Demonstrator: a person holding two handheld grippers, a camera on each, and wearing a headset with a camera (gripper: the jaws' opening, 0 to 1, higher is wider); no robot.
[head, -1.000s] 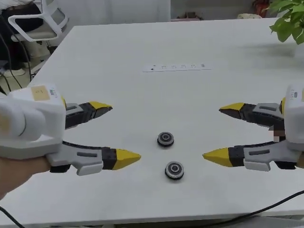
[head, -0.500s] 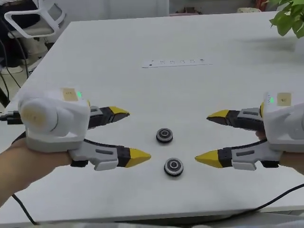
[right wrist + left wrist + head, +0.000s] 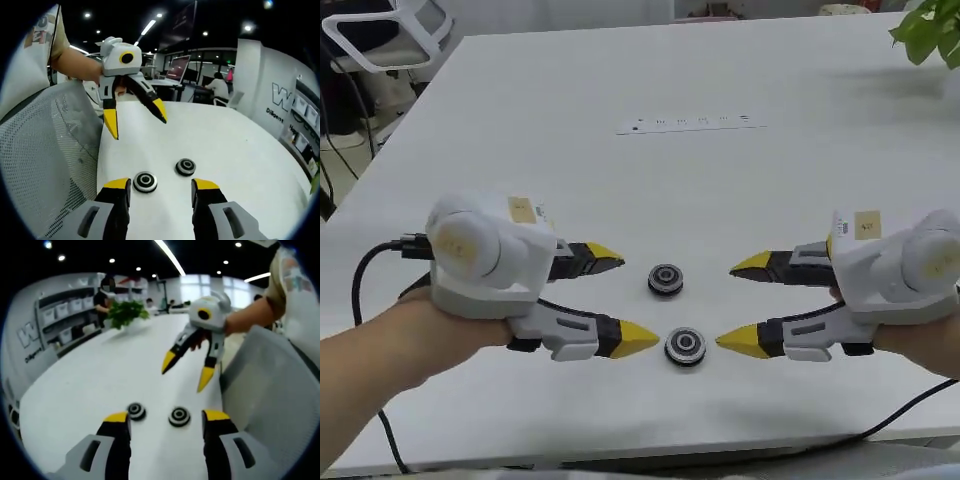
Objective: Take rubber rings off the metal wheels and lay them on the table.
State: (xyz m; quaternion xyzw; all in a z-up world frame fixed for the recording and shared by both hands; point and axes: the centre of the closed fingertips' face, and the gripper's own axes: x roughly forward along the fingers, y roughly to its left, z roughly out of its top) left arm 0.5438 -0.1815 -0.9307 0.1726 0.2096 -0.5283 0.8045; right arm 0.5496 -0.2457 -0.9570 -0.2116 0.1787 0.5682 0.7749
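Two small metal wheels with black rubber rings lie flat on the white table (image 3: 620, 180): a far wheel (image 3: 665, 279) and a near wheel (image 3: 685, 346). My left gripper (image 3: 632, 300) is open just left of them, its lower tip close to the near wheel. My right gripper (image 3: 732, 304) is open just right of them, facing the left one. In the left gripper view, my left gripper (image 3: 166, 416) frames the far wheel (image 3: 136, 411) and near wheel (image 3: 179, 416), with the right gripper (image 3: 186, 374) beyond. In the right gripper view, my right gripper (image 3: 160, 184) frames the near wheel (image 3: 145, 181) and far wheel (image 3: 186, 167).
A flat white power strip (image 3: 685, 124) lies mid-table beyond the wheels. A potted plant (image 3: 930, 30) stands at the far right corner and a white chair (image 3: 380, 40) at the far left. A black cable (image 3: 365, 280) trails from the left gripper. A mesh chair back (image 3: 45, 165) is near the table's front edge.
Both grippers have moved inward toward the two wheels, so the gap between them has narrowed. Both stay open. The wheels have not moved; the head camera has tilted slightly.
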